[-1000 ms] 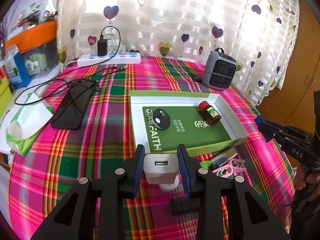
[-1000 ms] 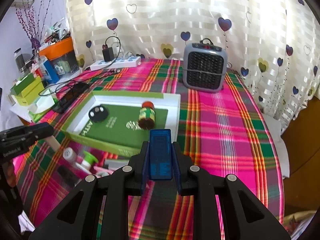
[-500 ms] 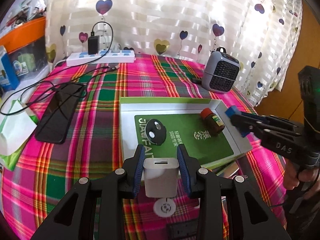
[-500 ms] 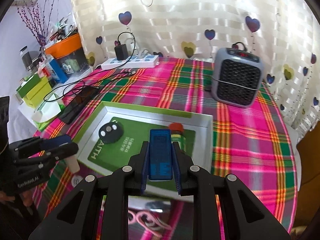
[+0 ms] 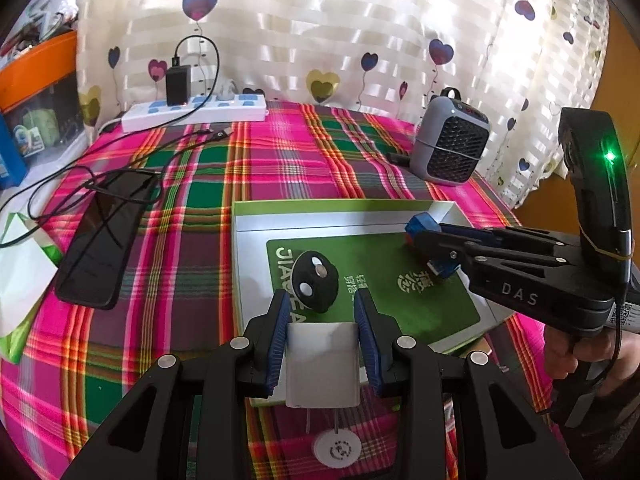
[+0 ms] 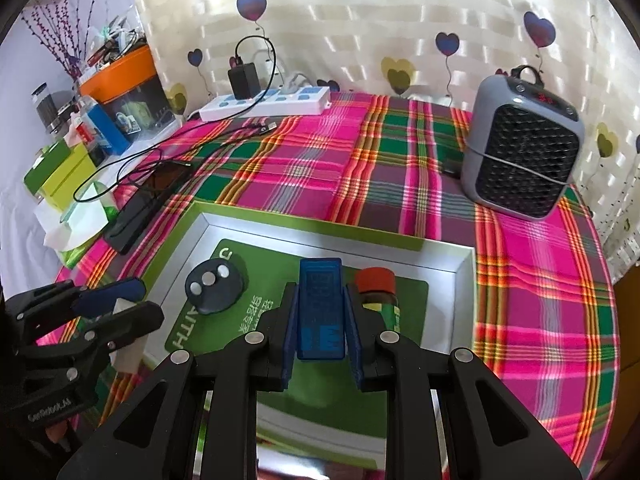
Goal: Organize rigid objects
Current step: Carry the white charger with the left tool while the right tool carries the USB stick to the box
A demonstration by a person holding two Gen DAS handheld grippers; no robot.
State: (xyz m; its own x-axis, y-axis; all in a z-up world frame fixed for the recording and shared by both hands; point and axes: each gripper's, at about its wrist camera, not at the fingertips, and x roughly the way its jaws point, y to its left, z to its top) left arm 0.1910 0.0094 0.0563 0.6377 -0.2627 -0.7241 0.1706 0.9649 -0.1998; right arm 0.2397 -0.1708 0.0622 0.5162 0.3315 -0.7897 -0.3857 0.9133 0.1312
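Your left claw [image 5: 322, 334] is pinching a white plastic USB charger block [image 5: 321, 364] above the near edge of the shallow green-rimmed cardboard tray [image 5: 256, 216]; your right claw [image 6: 321, 322] is pressed tight on a translucent blue rectangular plastic piece [image 6: 321, 312], long axis along the fingers, over the tray's green card [image 6: 264, 264]. The right hand is nearer: the open card lies directly beneath it, between the black round disc [image 6: 214, 286] and the red-capped brown bottle [image 6: 376, 286].

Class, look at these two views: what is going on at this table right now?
A person holds a gripper in each hand above a shallow green-edged tray on a plaid tablecloth. The left gripper clamps a white charger plug at the tray's near edge; the right gripper clamps a small blue block over the tray. A black round disc and a red-capped bottle already lie inside.
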